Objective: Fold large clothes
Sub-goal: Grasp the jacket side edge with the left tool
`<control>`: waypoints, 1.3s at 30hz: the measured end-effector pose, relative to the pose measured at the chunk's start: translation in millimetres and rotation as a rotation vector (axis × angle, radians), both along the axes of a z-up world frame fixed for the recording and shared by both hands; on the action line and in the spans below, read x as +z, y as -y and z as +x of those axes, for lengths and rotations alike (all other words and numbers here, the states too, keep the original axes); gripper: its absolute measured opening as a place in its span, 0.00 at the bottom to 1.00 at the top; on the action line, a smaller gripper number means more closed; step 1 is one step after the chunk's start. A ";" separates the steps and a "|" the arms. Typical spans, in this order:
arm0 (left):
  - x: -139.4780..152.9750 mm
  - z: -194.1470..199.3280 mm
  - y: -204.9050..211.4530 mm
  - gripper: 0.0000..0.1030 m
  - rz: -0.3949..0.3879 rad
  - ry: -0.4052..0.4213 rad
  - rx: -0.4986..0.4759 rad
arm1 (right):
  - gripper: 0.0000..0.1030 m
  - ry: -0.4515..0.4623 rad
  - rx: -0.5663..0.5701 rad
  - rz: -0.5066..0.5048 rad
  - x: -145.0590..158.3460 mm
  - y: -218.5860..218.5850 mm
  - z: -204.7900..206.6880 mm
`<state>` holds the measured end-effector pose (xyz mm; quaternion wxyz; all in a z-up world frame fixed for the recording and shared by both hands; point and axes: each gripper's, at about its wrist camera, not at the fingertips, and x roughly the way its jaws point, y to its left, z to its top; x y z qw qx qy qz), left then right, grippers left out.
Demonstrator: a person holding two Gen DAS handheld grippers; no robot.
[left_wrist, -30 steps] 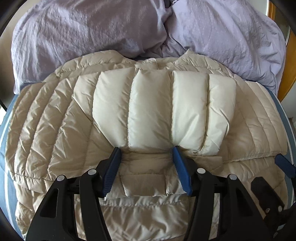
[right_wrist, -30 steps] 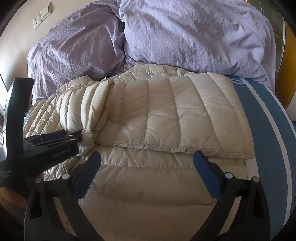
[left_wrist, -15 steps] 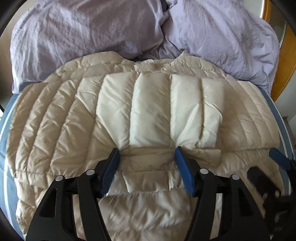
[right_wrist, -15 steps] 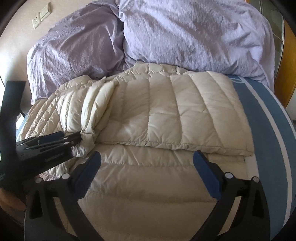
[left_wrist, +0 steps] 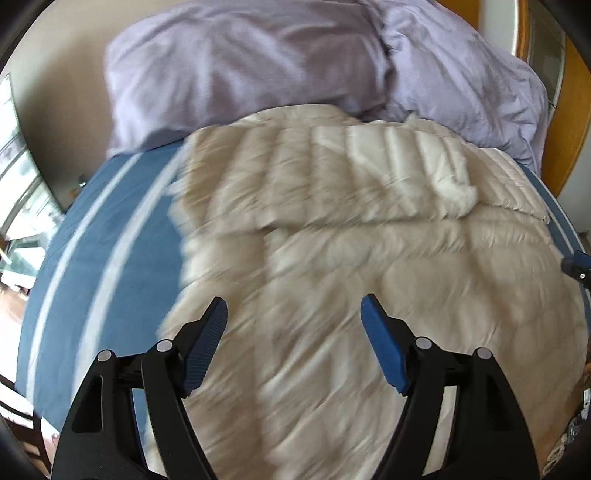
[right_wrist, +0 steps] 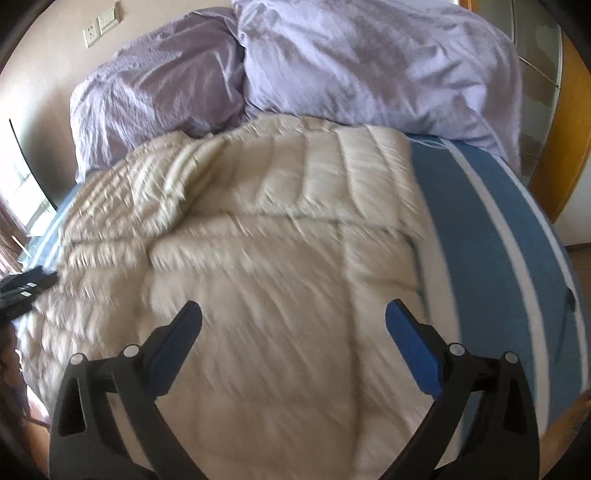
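Blue bedding with pale stripes [left_wrist: 92, 266] covers the bed, and two crumpled lilac pillows [right_wrist: 332, 74] are heaped at its far end against a beige wall. A cream quilted down jacket [left_wrist: 369, 266] lies spread across the bed, its far edge touching the pillows; a puffy quilted section is folded over onto the far half of it, and the near half lies flatter. Both views are streaked with motion blur, so the seams are hard to read.

At the left wrist, the left gripper [left_wrist: 293, 325] hangs over the near part of the jacket with its blue-padded jaws spread wide and nothing between them. This view shows the striped bedding bare on the left of the jacket, bright window glass at the far left edge, and a bunched white tuft of fabric [left_wrist: 458, 195] at the right end of the folded section. A sliver of the right gripper shows at the right edge.

At the right wrist, the right gripper [right_wrist: 293, 321] is likewise released, jaws wide apart above the jacket [right_wrist: 280, 280], gripping nothing. Only this view shows the bare bedding [right_wrist: 498, 258] on the jacket's right, a wall socket and switch plate [right_wrist: 101, 27] at the far left, a wooden frame [right_wrist: 565, 147] on the right, and the black tip of the left gripper at the left edge, just beside the jacket's left border.
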<state>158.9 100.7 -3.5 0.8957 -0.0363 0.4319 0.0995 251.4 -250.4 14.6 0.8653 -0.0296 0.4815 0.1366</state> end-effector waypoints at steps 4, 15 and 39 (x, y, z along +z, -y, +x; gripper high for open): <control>-2.9 -42.1 -31.5 0.73 0.001 -0.003 0.040 | 0.97 -0.024 -0.042 -0.023 -7.0 35.5 -22.8; -28.8 -104.2 -60.8 0.73 -0.121 -0.013 0.088 | 0.97 -0.072 -0.123 0.039 -27.1 91.6 -75.2; -38.9 -142.0 -51.1 0.24 -0.236 0.030 0.085 | 0.13 -0.009 -0.099 0.200 -30.4 98.0 -116.7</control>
